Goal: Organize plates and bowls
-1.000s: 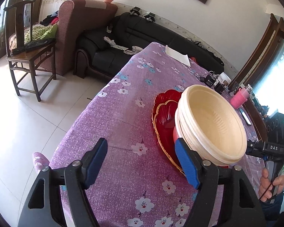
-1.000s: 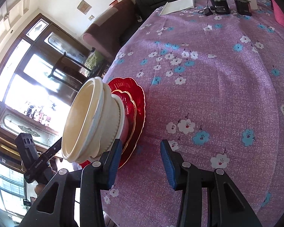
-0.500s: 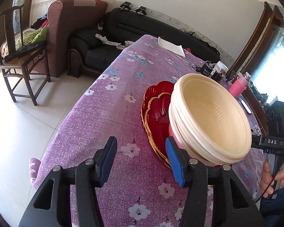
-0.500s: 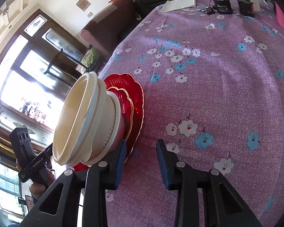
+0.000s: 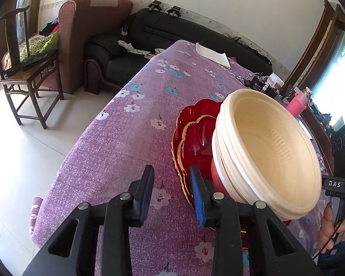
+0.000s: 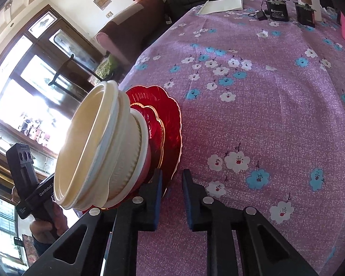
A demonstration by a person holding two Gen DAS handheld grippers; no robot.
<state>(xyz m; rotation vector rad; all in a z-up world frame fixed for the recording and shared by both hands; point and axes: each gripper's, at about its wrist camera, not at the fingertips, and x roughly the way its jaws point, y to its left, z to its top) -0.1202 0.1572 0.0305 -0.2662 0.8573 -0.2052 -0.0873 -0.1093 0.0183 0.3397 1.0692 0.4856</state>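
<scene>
Both grippers' jaws have just been closing with nothing between them: the left gripper (image 5: 172, 193) keeps a narrow gap, the right gripper (image 6: 171, 194) narrower. Bowls (image 5: 269, 151) stacked on red plates (image 5: 193, 135) sit nearer on the table (image 5: 126, 138)

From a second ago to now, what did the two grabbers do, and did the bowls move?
Both have just been closing. The left hand-held gripper and right hand-held gripper narrowed their jaws beside the plates, with nothing between them, and edged closer to the stack. The bowls stayed stacked on the plates, untouched, on the tablecloth.
</scene>
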